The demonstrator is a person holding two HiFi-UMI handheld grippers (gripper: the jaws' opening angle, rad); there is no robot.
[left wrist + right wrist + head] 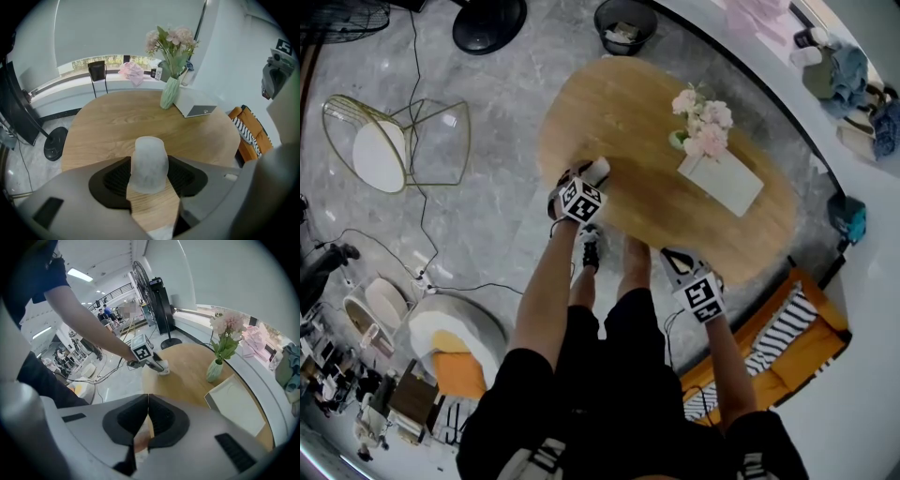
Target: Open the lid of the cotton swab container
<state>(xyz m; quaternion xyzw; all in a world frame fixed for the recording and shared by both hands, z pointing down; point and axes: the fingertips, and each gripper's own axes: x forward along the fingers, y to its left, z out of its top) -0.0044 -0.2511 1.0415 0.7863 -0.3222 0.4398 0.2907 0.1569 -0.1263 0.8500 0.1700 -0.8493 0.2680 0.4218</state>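
Head camera overhead, two others near table (619, 131)

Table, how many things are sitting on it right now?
3: a frosted container at the near edge, a green vase of flowers farther back, and a flat white box beside the vase. None seems hidden.
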